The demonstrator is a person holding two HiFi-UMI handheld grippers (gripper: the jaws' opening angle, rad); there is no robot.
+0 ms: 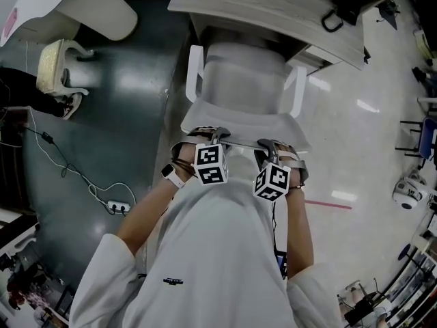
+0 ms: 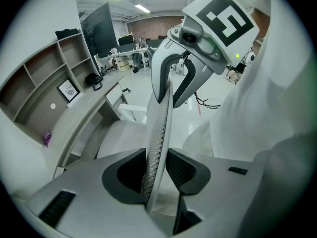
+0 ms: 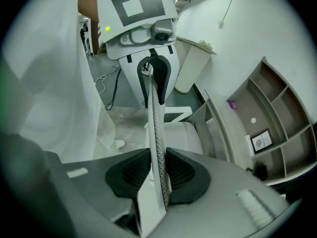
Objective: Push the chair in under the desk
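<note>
My left gripper [image 2: 157, 170] and right gripper [image 3: 158, 175], jaws half-closed, pinch the top rail of the white mesh-backed chair [image 1: 242, 80]; next: push squarely under the pale wooden desk [image 1: 273, 12].

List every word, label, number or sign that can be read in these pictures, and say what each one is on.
No text here can be read.
Framed card on the shelf: it has print, but it is too small to read.
Small dark mark on the shirt: too small to read.
Marker cubes: black-and-white square patterns only, no letters or numbers.
</note>
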